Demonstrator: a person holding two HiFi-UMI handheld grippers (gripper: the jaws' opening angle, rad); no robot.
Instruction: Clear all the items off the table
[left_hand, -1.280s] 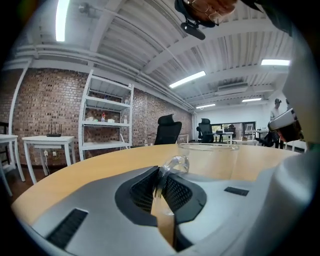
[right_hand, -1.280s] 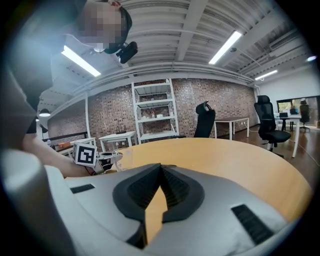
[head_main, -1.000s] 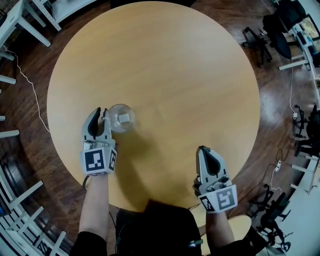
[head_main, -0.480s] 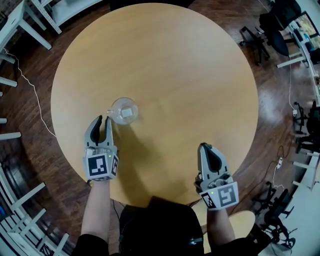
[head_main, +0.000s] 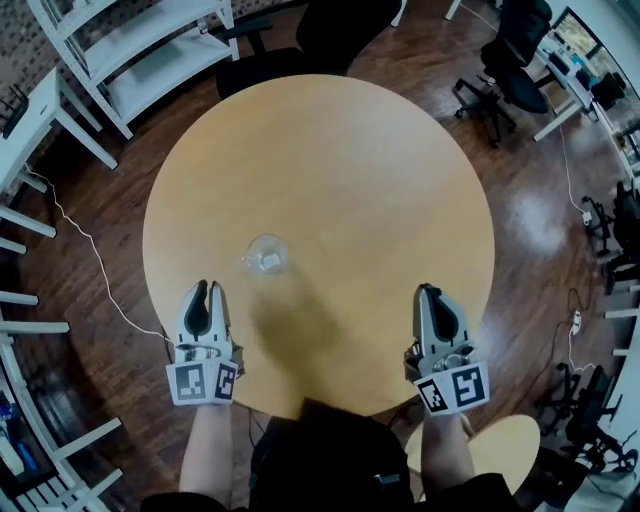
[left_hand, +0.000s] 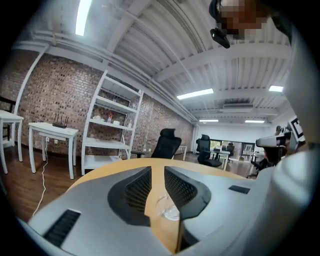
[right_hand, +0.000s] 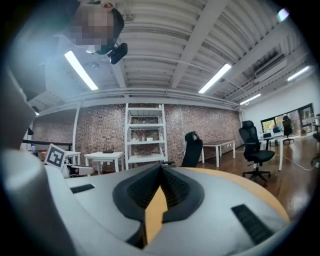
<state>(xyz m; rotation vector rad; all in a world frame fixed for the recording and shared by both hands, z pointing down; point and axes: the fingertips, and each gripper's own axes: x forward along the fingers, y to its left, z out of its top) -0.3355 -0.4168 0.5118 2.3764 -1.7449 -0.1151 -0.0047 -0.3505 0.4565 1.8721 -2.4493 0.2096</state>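
Note:
A small clear glass cup (head_main: 266, 255) with something white inside stands alone on the round wooden table (head_main: 330, 170), left of centre. My left gripper (head_main: 204, 288) sits near the front edge, behind and left of the cup and apart from it. Its jaws stand a little apart and are closing, with nothing between them. In the left gripper view the cup (left_hand: 167, 210) shows through the gap of the left gripper (left_hand: 157, 170), further along the table. My right gripper (head_main: 430, 291) is shut and empty at the front right. In its own view the right gripper (right_hand: 161, 167) shows only tabletop ahead.
A black office chair (head_main: 340, 30) stands at the table's far side. White shelving (head_main: 150, 50) is at the upper left, with white tables along the left wall. More black chairs (head_main: 500, 60) stand at the right. A cable (head_main: 90, 250) lies on the wooden floor, and a round wooden seat (head_main: 505, 445) is at the lower right.
The left gripper, at the cup's rim a second ago, has drawn back toward the front edge and left the cup standing. The head view has pulled away, so more of the room shows.

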